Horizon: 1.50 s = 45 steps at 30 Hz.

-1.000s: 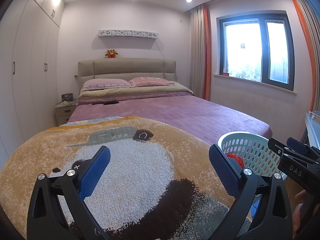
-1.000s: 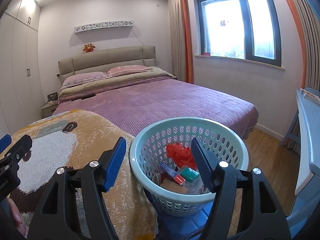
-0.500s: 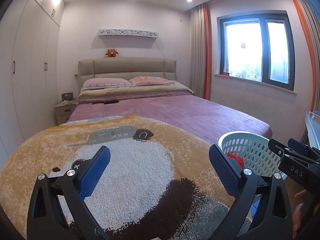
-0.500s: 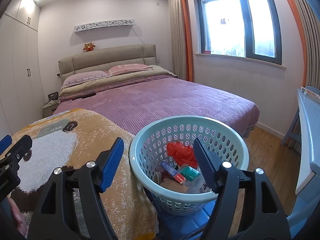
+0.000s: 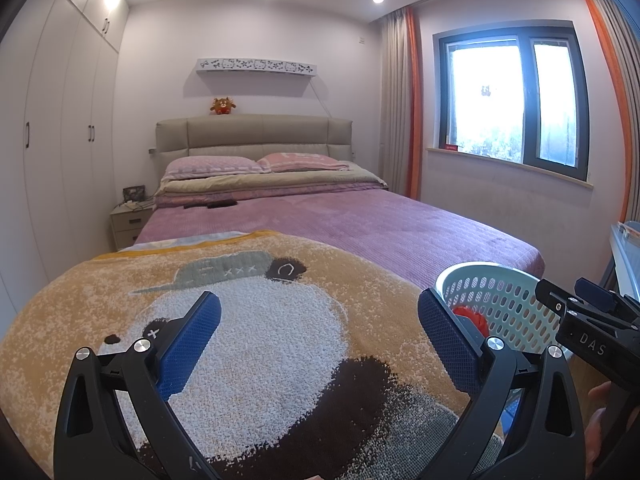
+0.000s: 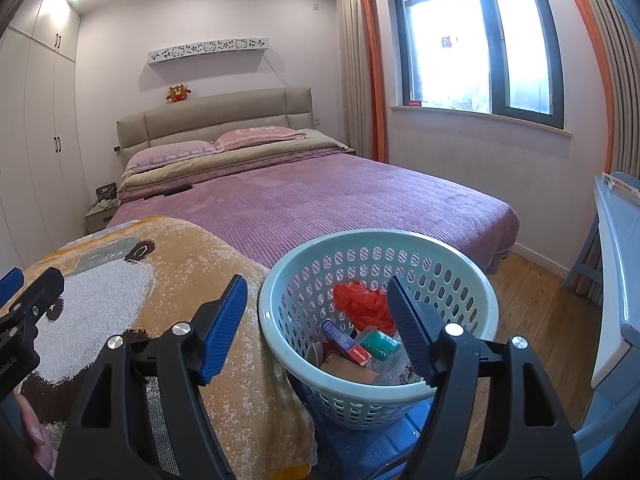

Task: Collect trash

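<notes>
A pale green perforated basket (image 6: 280, 280) stands on a blue stool at the foot of the bed; it also shows in the left wrist view (image 5: 500, 304). Inside lie a red plastic bag (image 6: 360, 304), a blue and red box (image 6: 346, 340), a green packet (image 6: 384, 342), a brown card piece and clear plastic. My right gripper (image 6: 318, 312) is open and empty, held just above and in front of the basket rim. My left gripper (image 5: 318, 332) is open and empty above the panda blanket (image 5: 256, 320).
The panda blanket (image 6: 160, 264) covers a raised surface left of the basket. The bed with a purple cover (image 6: 320, 192) fills the middle. A nightstand (image 5: 130, 224) and white wardrobes stand at left. A pale blue desk (image 6: 616, 264) is at right, with wood floor (image 6: 532, 284) beside it.
My right gripper has shifted slightly, with its fingers spread a little wider around the basket. The left gripper has not moved.
</notes>
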### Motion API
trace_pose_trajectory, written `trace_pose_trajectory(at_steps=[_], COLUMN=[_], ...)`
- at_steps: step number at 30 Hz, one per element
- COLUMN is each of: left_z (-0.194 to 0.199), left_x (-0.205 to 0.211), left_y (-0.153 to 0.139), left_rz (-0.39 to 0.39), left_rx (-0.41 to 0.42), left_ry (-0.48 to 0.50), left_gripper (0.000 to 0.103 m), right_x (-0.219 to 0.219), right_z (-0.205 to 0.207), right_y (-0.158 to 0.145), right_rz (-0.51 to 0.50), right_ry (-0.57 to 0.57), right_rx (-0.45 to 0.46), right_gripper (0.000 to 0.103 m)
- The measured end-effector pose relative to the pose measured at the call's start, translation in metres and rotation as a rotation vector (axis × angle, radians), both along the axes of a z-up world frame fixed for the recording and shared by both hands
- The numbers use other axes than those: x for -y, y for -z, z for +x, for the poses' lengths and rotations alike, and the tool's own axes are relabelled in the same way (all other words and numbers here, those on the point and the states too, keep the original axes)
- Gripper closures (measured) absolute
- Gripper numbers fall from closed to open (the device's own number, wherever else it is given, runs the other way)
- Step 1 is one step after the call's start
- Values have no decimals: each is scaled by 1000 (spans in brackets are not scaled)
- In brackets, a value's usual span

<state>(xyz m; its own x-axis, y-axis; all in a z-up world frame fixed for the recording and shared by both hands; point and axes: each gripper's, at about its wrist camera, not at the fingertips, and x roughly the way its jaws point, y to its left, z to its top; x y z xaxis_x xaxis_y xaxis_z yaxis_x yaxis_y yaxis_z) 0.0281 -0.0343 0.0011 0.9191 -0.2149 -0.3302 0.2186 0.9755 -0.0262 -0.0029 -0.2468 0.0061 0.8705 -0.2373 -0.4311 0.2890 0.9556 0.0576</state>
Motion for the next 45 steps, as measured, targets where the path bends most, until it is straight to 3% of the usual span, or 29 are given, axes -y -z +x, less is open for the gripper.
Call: trace_pose_trajectory(at_steps=[30, 36, 45], left_z=[-1, -7, -16], left_x=[-1, 0, -11], left_y=[0, -6, -18], left_rz=[5, 28, 28], left_rx=[9, 56, 36], left_ry=[-3, -34, -31], left_gripper=[7, 8, 7], right_x=[0, -1, -9], right_z=[0, -5, -5], right_y=[1, -2, -13], right_rz=[0, -6, -3], right_ry=[-1, 5, 5], right_rx=[-2, 7, 14], right_gripper=[35, 35, 35])
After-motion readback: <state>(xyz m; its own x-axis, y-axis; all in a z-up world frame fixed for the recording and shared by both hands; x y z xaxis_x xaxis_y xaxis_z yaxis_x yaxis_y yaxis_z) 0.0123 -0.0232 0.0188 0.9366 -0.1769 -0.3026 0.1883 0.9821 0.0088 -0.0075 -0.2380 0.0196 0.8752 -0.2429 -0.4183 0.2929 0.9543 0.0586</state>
